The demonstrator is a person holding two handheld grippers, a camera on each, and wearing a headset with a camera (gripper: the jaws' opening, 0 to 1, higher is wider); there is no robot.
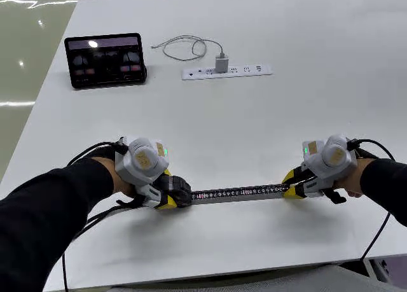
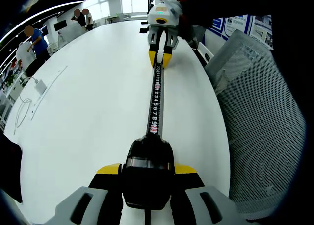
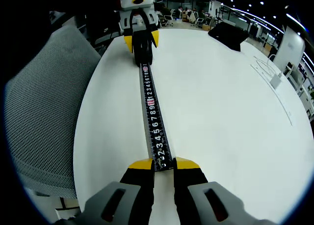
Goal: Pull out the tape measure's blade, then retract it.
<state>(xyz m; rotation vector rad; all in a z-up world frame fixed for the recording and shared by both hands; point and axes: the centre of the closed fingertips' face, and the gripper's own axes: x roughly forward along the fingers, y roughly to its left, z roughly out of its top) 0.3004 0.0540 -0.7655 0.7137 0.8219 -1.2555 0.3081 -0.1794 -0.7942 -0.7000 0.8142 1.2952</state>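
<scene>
Two grippers and one tape measure are at work here. The left gripper (image 2: pixel 147 170) is clamped on the tape measure's black case (image 2: pixel 148 159), with a yellow-tipped jaw pressed against each side. One blade (image 2: pixel 155 100) comes out of the case's mouth and lies flat and straight on the table (image 1: pixel 267 126). It runs all the way to the right gripper (image 3: pixel 160 164), whose jaws are pinched together on the blade's end, at the low numbers.

The table's near edge runs close behind both grippers, on the person's side, and one grey mesh chair back (image 3: pixel 44 117) stands just off that edge. On the other side of the blade, bare white tabletop opens wide ahead of both grippers.

Well beyond the blade, between the two grippers' lines, lies one white power strip (image 1: pixel 245 70). One charger (image 1: pixel 221 64) is plugged into it, trailing one looped cable (image 1: pixel 181 47). Far beyond the left gripper stands one dark screen device (image 1: pixel 105 60).

The tabletop is smooth and matt white, and the floor past its left edge is glossy. The room is a large, brightly lit office.
</scene>
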